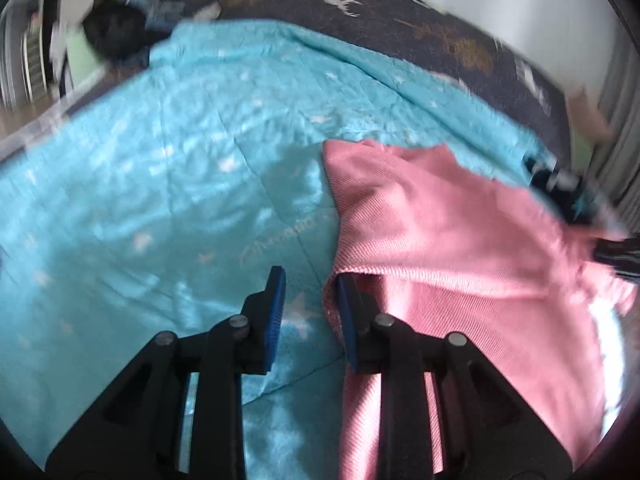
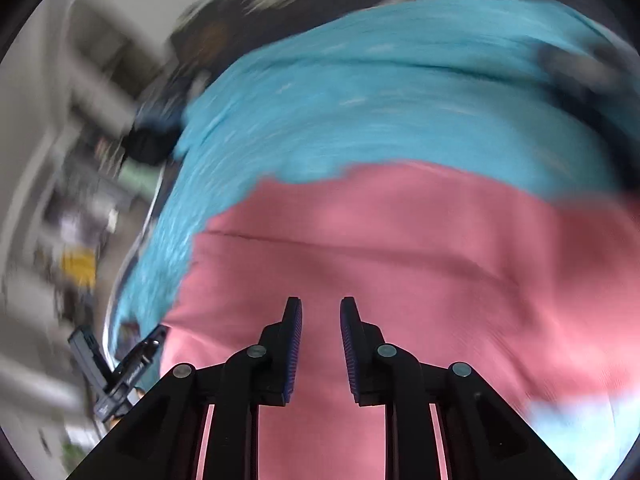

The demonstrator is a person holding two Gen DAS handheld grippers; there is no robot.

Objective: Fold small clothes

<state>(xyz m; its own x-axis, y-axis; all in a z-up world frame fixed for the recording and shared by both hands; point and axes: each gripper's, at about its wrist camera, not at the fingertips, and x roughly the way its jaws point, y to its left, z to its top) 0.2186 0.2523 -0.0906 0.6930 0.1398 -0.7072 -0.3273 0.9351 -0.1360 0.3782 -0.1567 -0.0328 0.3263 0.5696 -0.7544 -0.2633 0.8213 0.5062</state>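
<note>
A pink ribbed garment (image 1: 460, 248) lies on a turquoise star-print blanket (image 1: 168, 168). My left gripper (image 1: 310, 280) is open at the garment's left edge; its right finger (image 1: 347, 320) touches the pink hem, its left finger is over the blanket. In the right wrist view the garment (image 2: 400, 248) fills the lower half. My right gripper (image 2: 320, 312) is open above the pink cloth, nothing between its fingers. The right gripper also shows blurred at the garment's right edge in the left wrist view (image 1: 576, 200). The left gripper shows at lower left in the right wrist view (image 2: 120, 368).
A dark bedsheet with deer print (image 1: 400, 12) lies under the blanket at the back. A pile of dark and blue clothes (image 1: 132, 24) sits at the far left corner. Blurred furniture (image 2: 80, 200) stands beyond the bed's left edge.
</note>
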